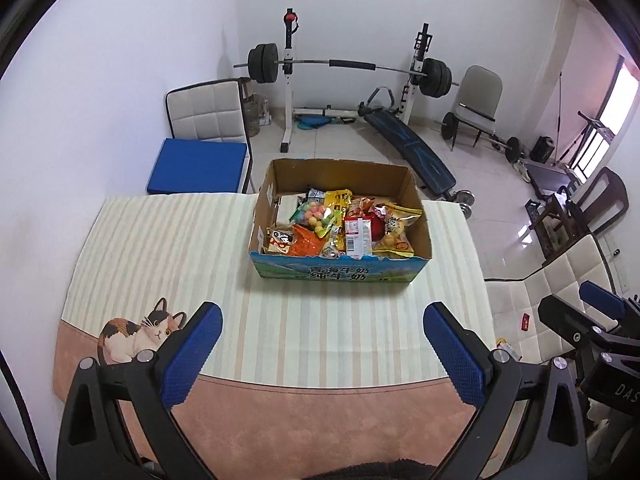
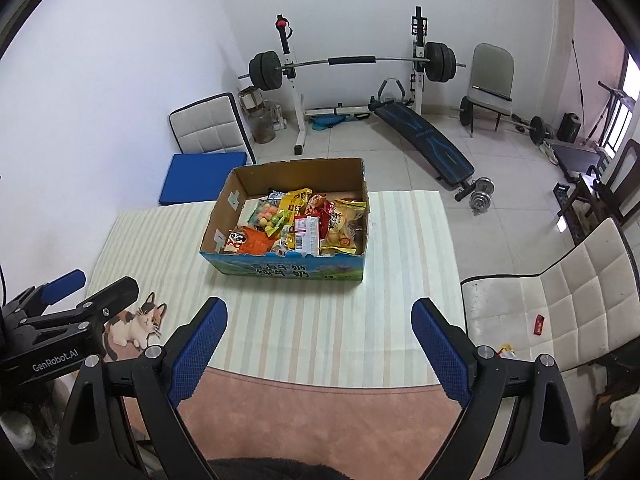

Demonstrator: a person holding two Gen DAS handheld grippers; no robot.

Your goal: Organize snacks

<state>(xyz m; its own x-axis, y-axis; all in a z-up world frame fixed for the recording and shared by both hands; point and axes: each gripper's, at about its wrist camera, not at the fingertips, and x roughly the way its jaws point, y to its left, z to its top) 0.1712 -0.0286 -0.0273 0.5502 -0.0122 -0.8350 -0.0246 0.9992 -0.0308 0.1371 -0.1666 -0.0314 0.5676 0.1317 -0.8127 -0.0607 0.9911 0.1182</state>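
An open cardboard box (image 1: 340, 272) with a blue printed front stands on the striped table mat (image 1: 160, 264); it also shows in the right wrist view (image 2: 288, 270). It is filled with several snack packets (image 1: 344, 220), among them a bag of coloured balls (image 2: 267, 214) and a yellow bag (image 2: 344, 220). My left gripper (image 1: 322, 314) is open and empty, above the near part of the table, well short of the box. My right gripper (image 2: 319, 307) is open and empty, beside the left one. Each gripper shows at the edge of the other's view.
A white chair (image 2: 560, 292) stands right of the table with a small red packet (image 2: 539, 324) and a yellow wrapper (image 2: 505, 350) on its seat. A chair with a blue cushion (image 1: 196, 166) stands behind the table on the left. Gym equipment fills the far floor.
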